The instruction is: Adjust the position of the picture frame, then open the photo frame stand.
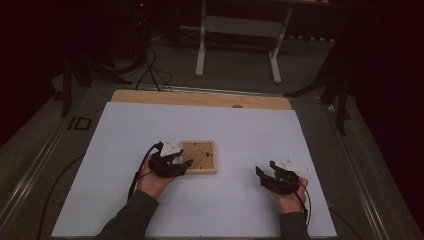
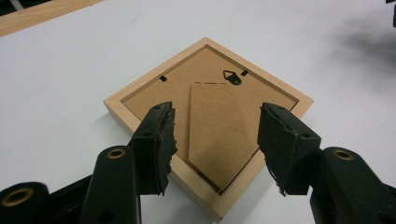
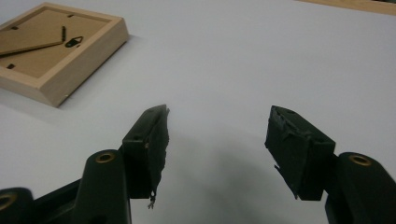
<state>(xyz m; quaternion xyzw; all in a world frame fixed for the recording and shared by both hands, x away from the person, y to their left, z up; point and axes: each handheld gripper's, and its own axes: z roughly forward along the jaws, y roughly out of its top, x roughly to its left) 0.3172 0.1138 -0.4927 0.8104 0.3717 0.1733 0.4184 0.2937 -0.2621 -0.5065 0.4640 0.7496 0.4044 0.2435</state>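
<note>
A small wooden picture frame [image 1: 199, 156] lies face down on the white table top, its brown backing board, fold-out stand and metal hanger facing up. My left gripper [image 1: 182, 162] sits at the frame's left edge. In the left gripper view the frame [image 2: 205, 79] is turned corner-on, and my left gripper [image 2: 215, 144] stands open with a jaw on either side of the near corner, pads clear of the wood. My right gripper [image 1: 265, 172] rests low over bare table to the right, well apart from the frame. In its own view the right gripper [image 3: 217, 144] is open and empty, with the frame [image 3: 51, 42] at far left.
A white sheet [image 1: 240, 130] covers the table, with a bare wooden strip [image 1: 200, 98] along the far edge. Behind the table are a white desk's legs [image 1: 201, 45], cables and dark stands on the grey floor. Cables trail from both grippers toward the near edge.
</note>
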